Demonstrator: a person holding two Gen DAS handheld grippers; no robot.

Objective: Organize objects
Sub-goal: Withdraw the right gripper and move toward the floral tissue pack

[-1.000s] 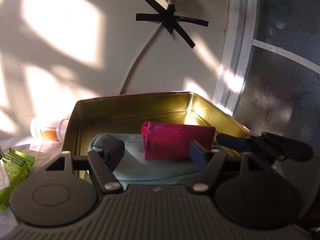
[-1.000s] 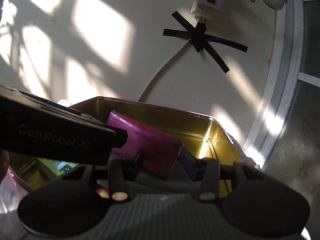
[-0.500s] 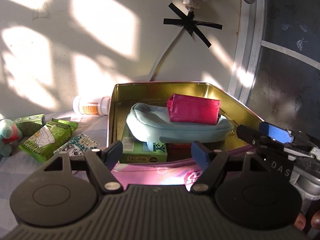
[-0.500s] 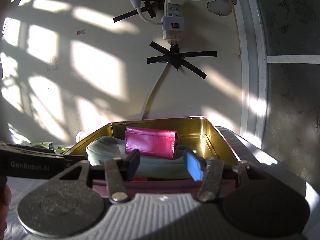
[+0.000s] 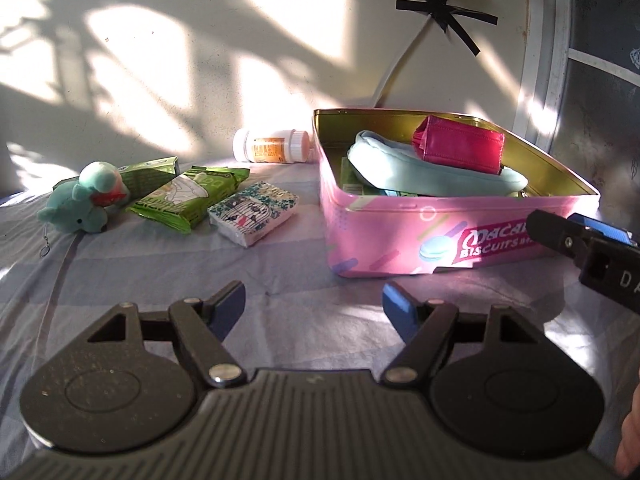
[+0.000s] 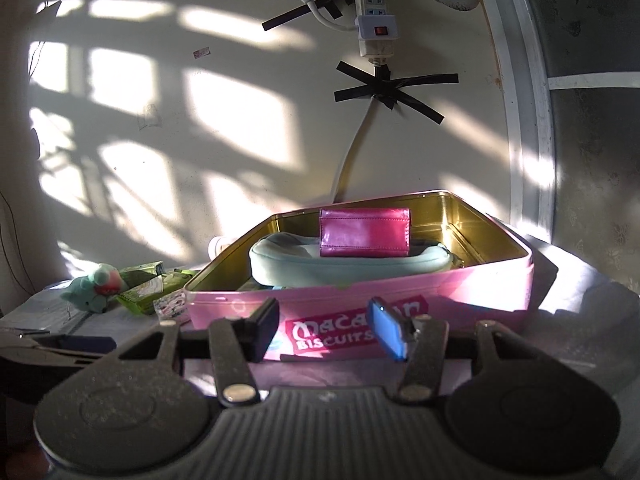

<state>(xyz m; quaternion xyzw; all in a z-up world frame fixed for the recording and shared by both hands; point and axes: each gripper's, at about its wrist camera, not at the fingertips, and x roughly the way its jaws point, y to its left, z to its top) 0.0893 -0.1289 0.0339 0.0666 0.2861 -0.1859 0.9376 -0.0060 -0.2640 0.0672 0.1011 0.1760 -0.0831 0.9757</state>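
A: From the left wrist view, what sits where?

B: The left gripper (image 5: 314, 304) hangs over a grey-blue cloth (image 5: 280, 280), jaws spread with nothing between them; they have just been opening. Far right stands the pink biscuit tin (image 5: 400, 236), lid off, holding a light blue pouch (image 5: 424, 172) with a magenta wallet (image 5: 460, 148) on top. Left of the tin lie a tissue pack (image 5: 254, 214), green packets (image 5: 188, 196) and a teal plush toy (image 5: 82, 204). A white pill bottle (image 5: 274, 146) lies on its side by the wall. The right gripper (image 5: 592, 232) pokes in at the right edge.

A: And the right wrist view?

B: The right gripper (image 6: 326, 328) faces the tin's near wall (image 6: 460, 292), jaws apart and empty, just opened further. The wallet (image 6: 364, 232) stands on the pouch (image 6: 320, 264). The plush toy (image 6: 94, 286) lies far left.
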